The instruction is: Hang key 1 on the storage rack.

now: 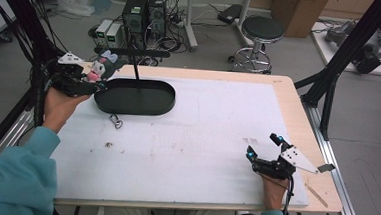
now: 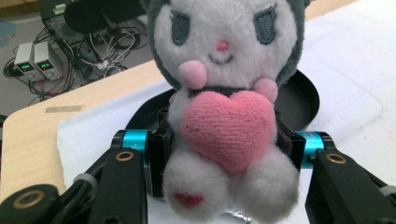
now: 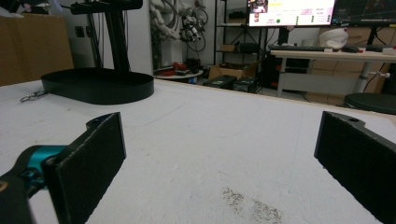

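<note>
A white and grey plush toy (image 2: pixel 229 93) hugging a pink heart sits between the jaws of my left gripper (image 2: pixel 224 144), and both pads press its sides. In the high view that left gripper (image 1: pixel 97 77) is at the table's far left with the plush toy (image 1: pixel 100 67) just left of the black oval tray (image 1: pixel 135 97), above the table. My right gripper (image 1: pixel 262 148) rests near the table's front right with its jaws wide apart. In the right gripper view the right gripper (image 3: pixel 219 154) holds nothing, and the tray (image 3: pixel 98 86) lies far off to the left.
A small metal clasp (image 1: pixel 115 120) lies on the white mat just in front of the tray. A black stand post (image 1: pixel 134 59) rises behind the tray. A stool (image 1: pixel 260 34) and power supplies (image 1: pixel 108 31) stand on the floor beyond the table's far edge.
</note>
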The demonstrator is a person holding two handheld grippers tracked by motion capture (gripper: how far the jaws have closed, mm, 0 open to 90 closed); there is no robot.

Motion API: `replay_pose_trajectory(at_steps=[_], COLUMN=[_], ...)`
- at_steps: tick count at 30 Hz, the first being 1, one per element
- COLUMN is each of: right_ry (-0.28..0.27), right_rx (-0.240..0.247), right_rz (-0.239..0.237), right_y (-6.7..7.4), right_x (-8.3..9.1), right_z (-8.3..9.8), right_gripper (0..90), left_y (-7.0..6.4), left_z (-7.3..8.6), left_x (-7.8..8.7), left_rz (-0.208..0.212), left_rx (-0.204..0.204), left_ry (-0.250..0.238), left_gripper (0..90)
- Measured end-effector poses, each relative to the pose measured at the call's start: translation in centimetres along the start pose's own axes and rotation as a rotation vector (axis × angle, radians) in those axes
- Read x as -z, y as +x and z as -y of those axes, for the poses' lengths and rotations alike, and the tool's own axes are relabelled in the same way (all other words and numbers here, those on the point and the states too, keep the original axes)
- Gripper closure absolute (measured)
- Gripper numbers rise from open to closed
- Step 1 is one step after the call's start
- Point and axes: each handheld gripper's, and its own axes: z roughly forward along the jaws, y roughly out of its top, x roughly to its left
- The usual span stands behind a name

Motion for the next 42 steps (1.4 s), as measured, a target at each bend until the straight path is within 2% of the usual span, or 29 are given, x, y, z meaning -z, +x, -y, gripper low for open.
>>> replay_pose_trajectory(at_steps=[7, 12, 18, 23, 27, 33, 38, 42], right_ry=[0.006, 0.007, 0.007, 0.007, 0.008, 0.006, 0.006, 0.007], right_rx=[-0.01, -0.009, -0.01, -0.009, -0.012, -0.01, -0.011, -0.011], right_rz=[-0.003, -0.002, -0.003, -0.003, -0.005, -0.005, -0.005, -0.004], right_y=[0.1, 0.1, 0.1, 0.1, 0.1, 0.1, 0.1, 0.1], right_x=[0.0, 0.0, 0.0, 0.0, 0.0, 0.0, 0.0, 0.0], right_z=[0.0, 0.0, 0.0, 0.0, 0.0, 0.0, 0.0, 0.0], right_gripper=[1.2, 1.2, 1.2, 1.2, 1.2, 1.2, 1.2, 1.2], left_y=[0.2, 0.2, 0.4, 0.3, 0.2, 0.1, 0.3, 0.5], left_z=[-0.9, -1.6, -2.3, -2.4, -2.3, -2.4, -2.4, -2.2], left_x=[-0.8, -1.1, -1.7, -2.1, -2.7, -3.1, -3.2, -3.4], left_rz=[-0.01, -0.013, -0.026, -0.026, -0.038, -0.041, -0.05, -0.067], left_rx=[0.004, 0.02, 0.03, 0.038, 0.024, 0.041, 0.047, 0.041], left_ry=[0.021, 0.008, 0.016, 0.015, 0.031, 0.004, 0.0, 0.017], left_gripper=[52.0, 52.1, 52.0, 52.1, 52.0, 52.0, 52.0, 52.0])
